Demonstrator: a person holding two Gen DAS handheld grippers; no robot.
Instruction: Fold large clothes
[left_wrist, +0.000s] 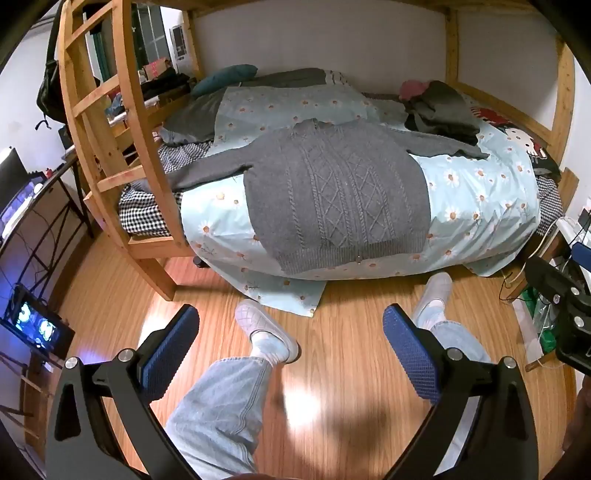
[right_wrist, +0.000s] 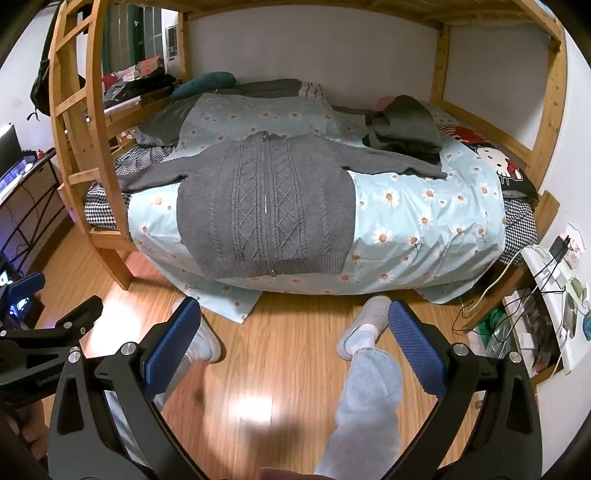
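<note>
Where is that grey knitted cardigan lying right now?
The grey cardigan lies spread flat on the daisy-print quilt, at the bed's near edge, left of the pile of dark clothes.

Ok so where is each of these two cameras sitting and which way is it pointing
Left wrist: sits on the left gripper, angled down at the grey cable-knit zip cardigan on the daisy-print bed cover; open blue-padded jaws, jeans legs and pale slippers show.
Right wrist: sits on the right gripper, facing the same cardigan from further right; open jaws, legs, and the left gripper at the left edge show.
Shared: cardigan, bed, wooden bunk frame, wood floor.
</note>
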